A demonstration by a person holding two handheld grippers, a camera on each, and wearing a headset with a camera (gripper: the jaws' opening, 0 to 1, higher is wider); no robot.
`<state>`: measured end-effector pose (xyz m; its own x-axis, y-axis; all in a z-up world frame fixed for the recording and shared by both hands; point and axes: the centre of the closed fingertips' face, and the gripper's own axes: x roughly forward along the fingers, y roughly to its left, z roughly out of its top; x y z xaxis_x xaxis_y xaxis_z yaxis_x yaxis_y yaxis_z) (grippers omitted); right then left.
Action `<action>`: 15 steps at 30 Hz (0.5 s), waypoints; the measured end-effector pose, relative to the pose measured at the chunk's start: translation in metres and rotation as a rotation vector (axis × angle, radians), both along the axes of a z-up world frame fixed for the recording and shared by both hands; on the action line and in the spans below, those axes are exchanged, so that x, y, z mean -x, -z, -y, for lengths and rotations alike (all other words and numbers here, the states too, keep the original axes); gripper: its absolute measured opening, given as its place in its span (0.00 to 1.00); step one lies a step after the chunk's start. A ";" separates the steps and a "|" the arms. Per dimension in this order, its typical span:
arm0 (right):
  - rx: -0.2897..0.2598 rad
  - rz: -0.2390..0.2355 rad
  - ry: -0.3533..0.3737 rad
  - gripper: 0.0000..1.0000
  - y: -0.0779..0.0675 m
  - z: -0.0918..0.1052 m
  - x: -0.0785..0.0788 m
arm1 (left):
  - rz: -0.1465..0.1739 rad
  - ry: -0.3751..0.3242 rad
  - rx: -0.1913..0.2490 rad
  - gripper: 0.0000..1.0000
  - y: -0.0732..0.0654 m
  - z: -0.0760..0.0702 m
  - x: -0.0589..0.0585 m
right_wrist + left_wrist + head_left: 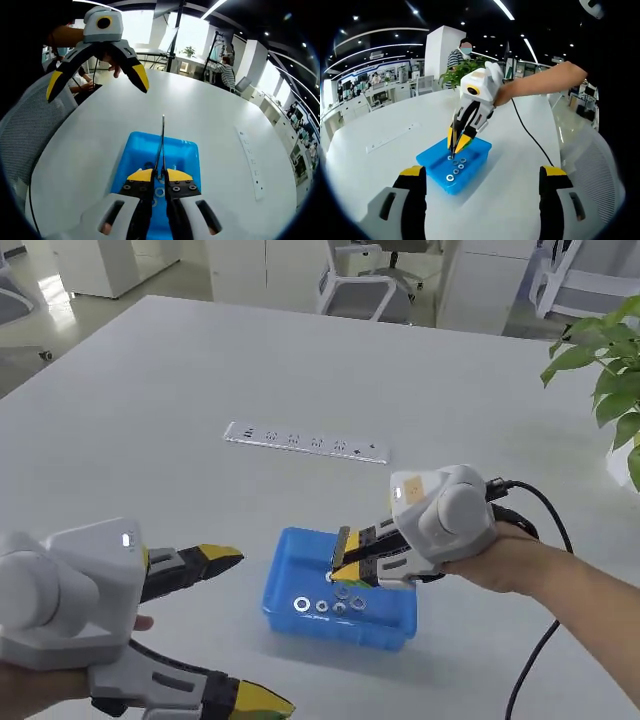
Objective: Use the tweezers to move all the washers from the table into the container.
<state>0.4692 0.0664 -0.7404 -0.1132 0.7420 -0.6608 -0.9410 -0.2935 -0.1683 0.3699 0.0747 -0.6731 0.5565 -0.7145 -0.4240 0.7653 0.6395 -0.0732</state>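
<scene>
White table [300,370]: blue container [330,630], power strip [305,442]

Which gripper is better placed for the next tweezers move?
Right. The right gripper is shut on the tweezers, with their tips down over the washers in the container. The left gripper is open, empty and off to the side.

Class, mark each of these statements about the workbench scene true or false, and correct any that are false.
1. The right gripper is shut on the tweezers. True.
2. The left gripper is clamped on a washer. False: its jaws stand wide apart and hold nothing.
3. Several washers lie inside the blue container. True.
4. The power strip lies inside the container. False: it lies on the table, beyond the container.
</scene>
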 end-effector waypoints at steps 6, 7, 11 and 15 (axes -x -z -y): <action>0.004 -0.007 -0.008 0.08 0.008 -0.001 0.000 | -0.003 -0.001 -0.002 0.99 0.001 0.000 -0.004; 0.004 -0.011 -0.010 0.08 0.009 -0.001 0.000 | -0.001 -0.002 -0.002 0.99 0.001 0.000 -0.005; 0.015 -0.014 -0.014 0.08 0.017 -0.002 0.000 | 0.000 -0.001 -0.004 0.98 0.001 0.000 -0.007; 0.021 -0.023 -0.010 0.08 0.022 -0.003 0.000 | 0.000 0.000 -0.005 0.98 0.001 0.000 -0.009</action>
<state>0.4697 0.0690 -0.7626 -0.1359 0.7268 -0.6733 -0.9415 -0.3063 -0.1407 0.3788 0.0743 -0.6744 0.5560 -0.7128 -0.4274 0.7656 0.6395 -0.0705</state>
